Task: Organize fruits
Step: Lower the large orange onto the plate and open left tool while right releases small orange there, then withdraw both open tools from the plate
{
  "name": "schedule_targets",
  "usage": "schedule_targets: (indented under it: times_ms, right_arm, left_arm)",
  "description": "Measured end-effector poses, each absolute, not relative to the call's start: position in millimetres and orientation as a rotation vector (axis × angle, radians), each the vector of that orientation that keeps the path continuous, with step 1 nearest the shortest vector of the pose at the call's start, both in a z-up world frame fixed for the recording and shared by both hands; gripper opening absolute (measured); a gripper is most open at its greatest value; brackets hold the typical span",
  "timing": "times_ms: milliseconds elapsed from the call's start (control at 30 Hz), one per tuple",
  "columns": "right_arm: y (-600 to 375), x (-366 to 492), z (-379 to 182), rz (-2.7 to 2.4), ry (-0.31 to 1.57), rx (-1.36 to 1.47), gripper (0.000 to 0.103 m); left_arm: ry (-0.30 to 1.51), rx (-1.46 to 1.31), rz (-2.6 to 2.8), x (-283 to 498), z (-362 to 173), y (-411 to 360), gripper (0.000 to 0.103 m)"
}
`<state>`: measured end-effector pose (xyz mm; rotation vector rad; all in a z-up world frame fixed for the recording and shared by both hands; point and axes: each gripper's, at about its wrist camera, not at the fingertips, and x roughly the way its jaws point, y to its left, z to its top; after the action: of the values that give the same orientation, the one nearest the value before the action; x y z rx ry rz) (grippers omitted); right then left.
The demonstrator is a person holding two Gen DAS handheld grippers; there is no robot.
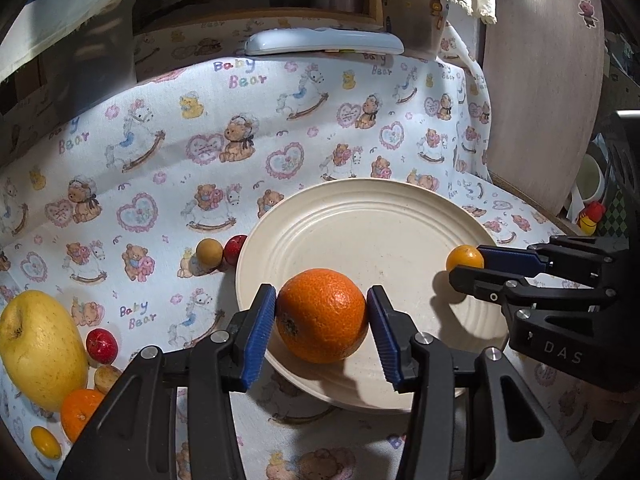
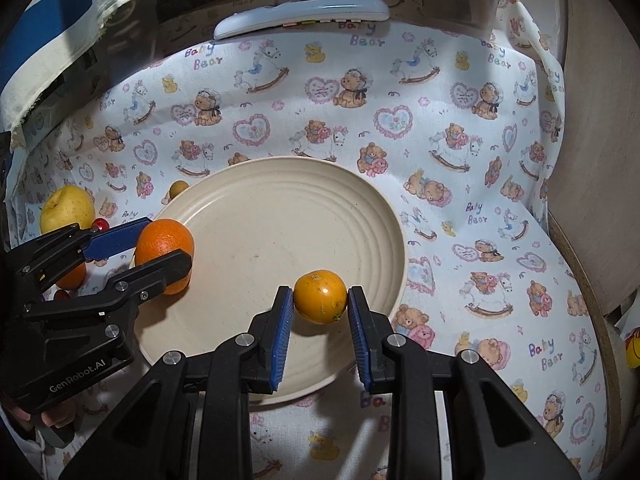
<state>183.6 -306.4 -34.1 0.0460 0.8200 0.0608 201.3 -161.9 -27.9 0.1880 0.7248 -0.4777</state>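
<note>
Since the job was sorting fruit, both tongs were hanging over the cream plate [image 1: 400, 208] at once, each with a piece pinched between its blue pads. The left tongs [image 1: 322, 322] were clamped on a big orange [image 1: 322, 320] low over the plate's near edge, and the right tongs [image 2: 320, 304] squeezed narrow on a smaller yellow-orange fruit [image 2: 320, 296] over the opposite side. My guess: both were about to be set down there. A yellow apple [image 1: 36, 344], little red fruits [image 1: 101, 346] and another orange [image 1: 80, 412] waited on the bear-print cloth [image 1: 200, 140] covering the bench.
</note>
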Motion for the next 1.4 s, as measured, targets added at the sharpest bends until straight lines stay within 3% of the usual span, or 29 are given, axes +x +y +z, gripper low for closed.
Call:
schedule_targets:
  times_ms: [367, 800, 1133, 1400]
  right_arm:
    - [-304.8, 178.7, -29.2, 0.069, 0.804, 0.045, 0.029]
    - [-299.4, 177.3, -31.0, 0.082, 0.819, 0.027, 0.029]
    - [-302.3, 174.2, -27.2, 0.091, 0.805, 0.038, 0.033]
    - [-306.6, 159.8, -5.3, 0.070, 0.688, 0.037, 0.033]
  left_arm:
    - [0.743, 0.174, -0.474, 204.6, -29.2, -156.7, 0.049]
    - [0.636, 0.185, -0.440, 192.4, -16.9, -153.0, 0.087]
    - [0.634, 0.109, -0.411, 198.8, -13.3, -139.3, 0.090]
    - [0.506, 0.100, -0.387, 177.2, 17.2, -133.3, 0.090]
